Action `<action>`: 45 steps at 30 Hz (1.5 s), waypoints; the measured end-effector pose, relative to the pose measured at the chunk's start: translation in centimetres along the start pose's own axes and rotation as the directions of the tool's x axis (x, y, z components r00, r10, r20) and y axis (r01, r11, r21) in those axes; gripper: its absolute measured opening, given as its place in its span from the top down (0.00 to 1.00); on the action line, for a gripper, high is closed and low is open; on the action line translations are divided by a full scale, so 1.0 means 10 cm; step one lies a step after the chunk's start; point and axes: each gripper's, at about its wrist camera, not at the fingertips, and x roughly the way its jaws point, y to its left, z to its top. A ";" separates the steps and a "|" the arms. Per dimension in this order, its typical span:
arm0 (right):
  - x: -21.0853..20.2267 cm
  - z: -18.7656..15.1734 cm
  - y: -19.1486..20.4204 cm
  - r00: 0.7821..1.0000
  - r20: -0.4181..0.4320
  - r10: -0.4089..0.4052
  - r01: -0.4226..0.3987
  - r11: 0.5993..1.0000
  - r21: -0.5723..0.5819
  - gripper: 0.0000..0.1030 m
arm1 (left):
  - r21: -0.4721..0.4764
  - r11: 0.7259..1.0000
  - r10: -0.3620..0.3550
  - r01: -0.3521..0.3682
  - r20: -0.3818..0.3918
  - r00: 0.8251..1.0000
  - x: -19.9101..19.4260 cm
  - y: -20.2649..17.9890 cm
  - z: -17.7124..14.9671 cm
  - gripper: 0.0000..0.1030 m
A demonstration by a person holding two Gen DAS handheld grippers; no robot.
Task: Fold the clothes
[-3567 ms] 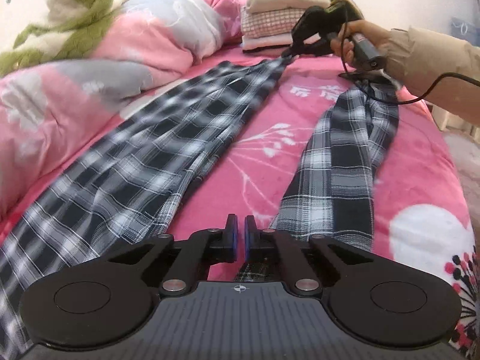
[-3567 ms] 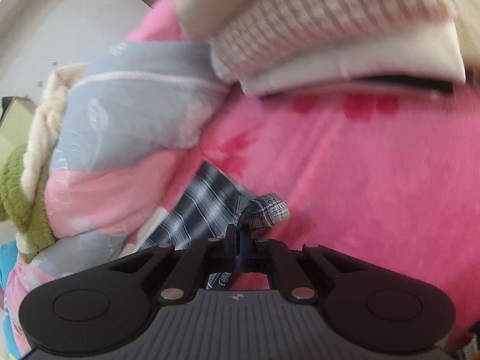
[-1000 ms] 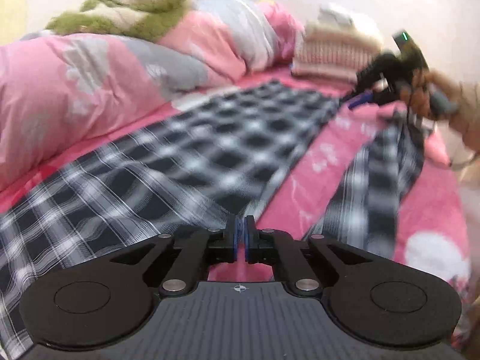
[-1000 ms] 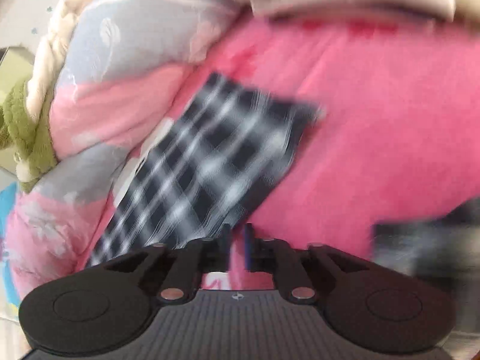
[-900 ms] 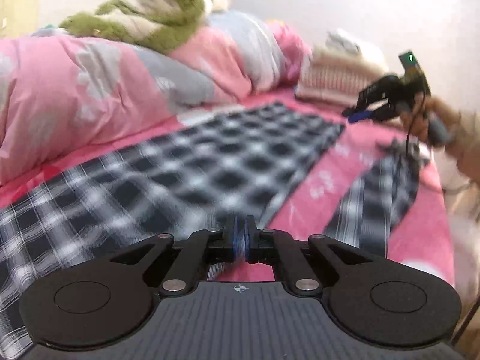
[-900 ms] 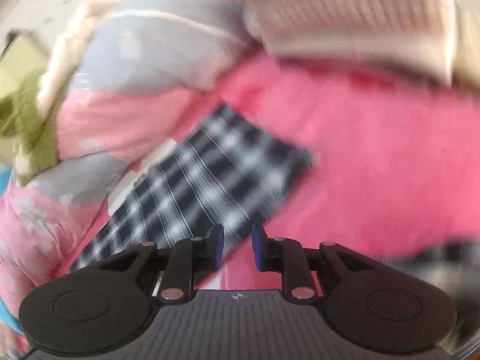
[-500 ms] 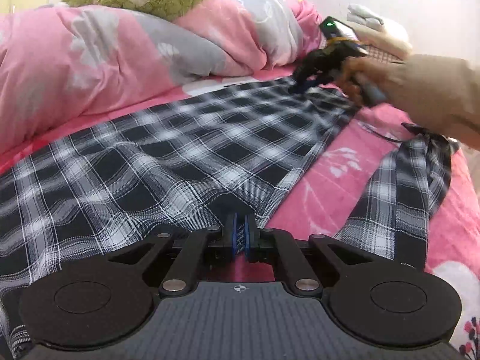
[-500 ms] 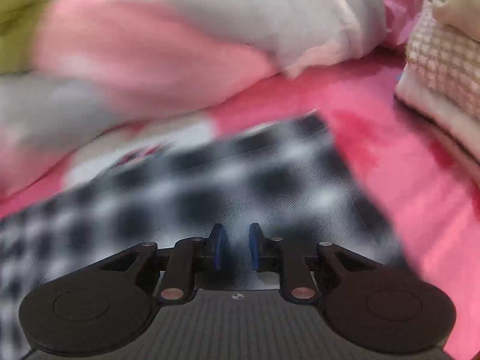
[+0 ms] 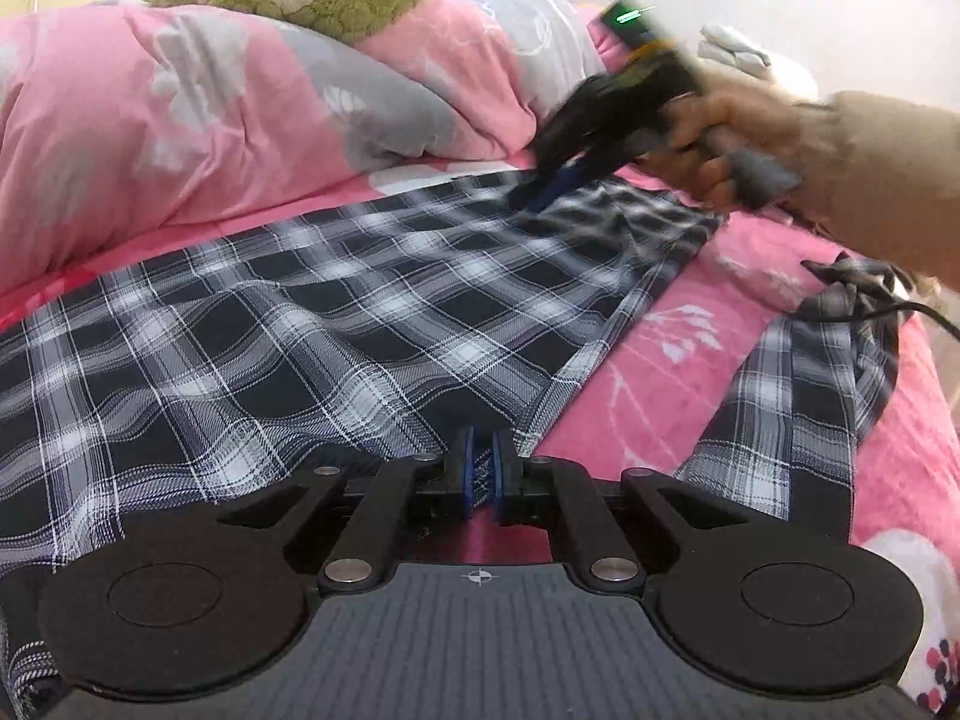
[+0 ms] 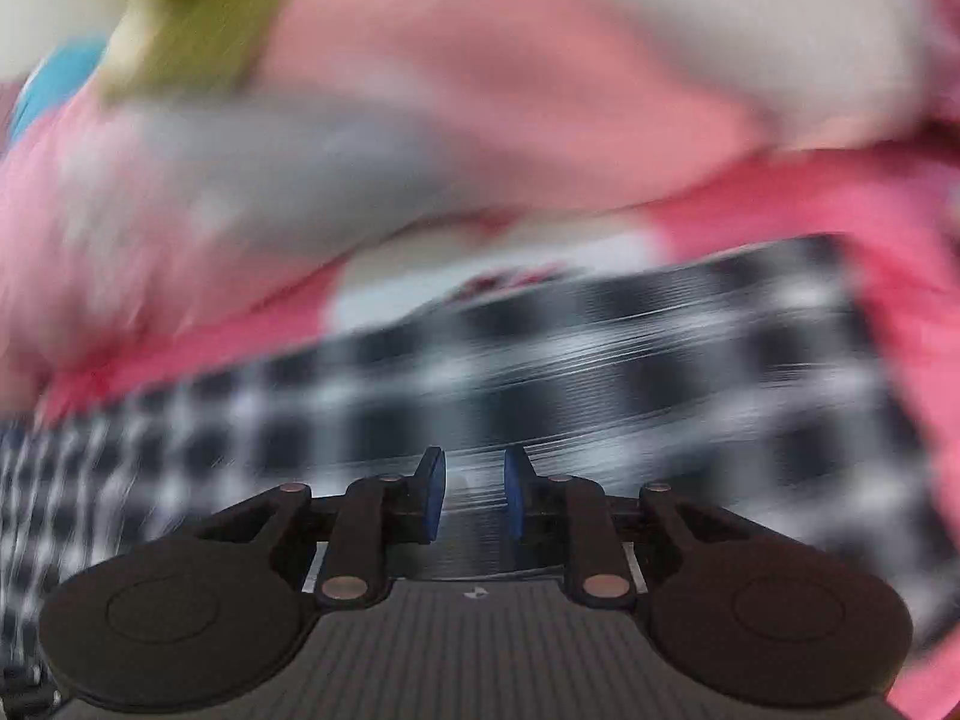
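Pinching the plaid garment [image 9: 312, 324], left claw [image 9: 480, 468] grips; right claw [image 10: 474, 480] gapes empty.

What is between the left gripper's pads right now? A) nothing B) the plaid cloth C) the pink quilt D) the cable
B: in the left wrist view the left gripper has its pads nearly together with the edge of the plaid cloth pinched between them.

plaid trousers [image 9: 336, 324] | black-white check | spread flat on bed
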 end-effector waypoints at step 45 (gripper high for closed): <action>-0.48 -0.85 0.45 0.971 0.195 -0.134 0.173 0.965 -0.199 0.77 | -0.158 0.982 -0.096 0.101 0.035 0.995 -0.01 0.20 -0.03 0.78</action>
